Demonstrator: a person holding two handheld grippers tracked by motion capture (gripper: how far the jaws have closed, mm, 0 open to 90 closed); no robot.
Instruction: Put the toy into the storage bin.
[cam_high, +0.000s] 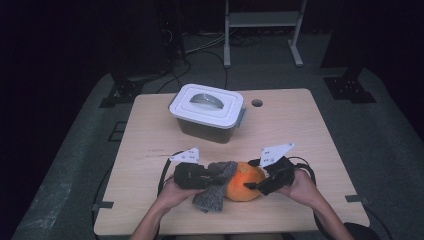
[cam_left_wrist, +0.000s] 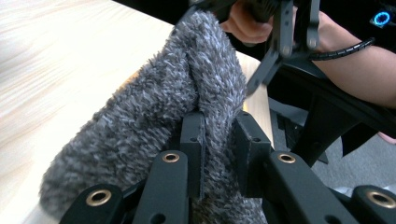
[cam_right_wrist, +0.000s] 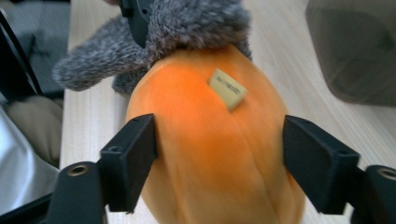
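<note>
An orange, smooth-skinned fruit (cam_high: 245, 181) lies near the table's front edge. A pale sticker (cam_right_wrist: 227, 88) is on its skin. A grey fuzzy cloth (cam_high: 215, 192) drapes over the fruit's left end and down onto the table. My left gripper (cam_high: 220, 175) is shut on a fold of the cloth (cam_left_wrist: 154, 102), which bunches between its jaws (cam_left_wrist: 219, 140). My right gripper (cam_high: 255, 182) comes in from the right. Its jaws (cam_right_wrist: 219, 158) stand wide on either side of the fruit (cam_right_wrist: 210, 140): the left pad is against the skin, the right pad just off it.
A dark container with a white lid (cam_high: 207, 112) stands at the back middle of the wooden table (cam_high: 300, 130). A round hole (cam_high: 257, 103) is to its right. Cables loop behind both grippers. A white stand (cam_high: 262, 30) is beyond the table.
</note>
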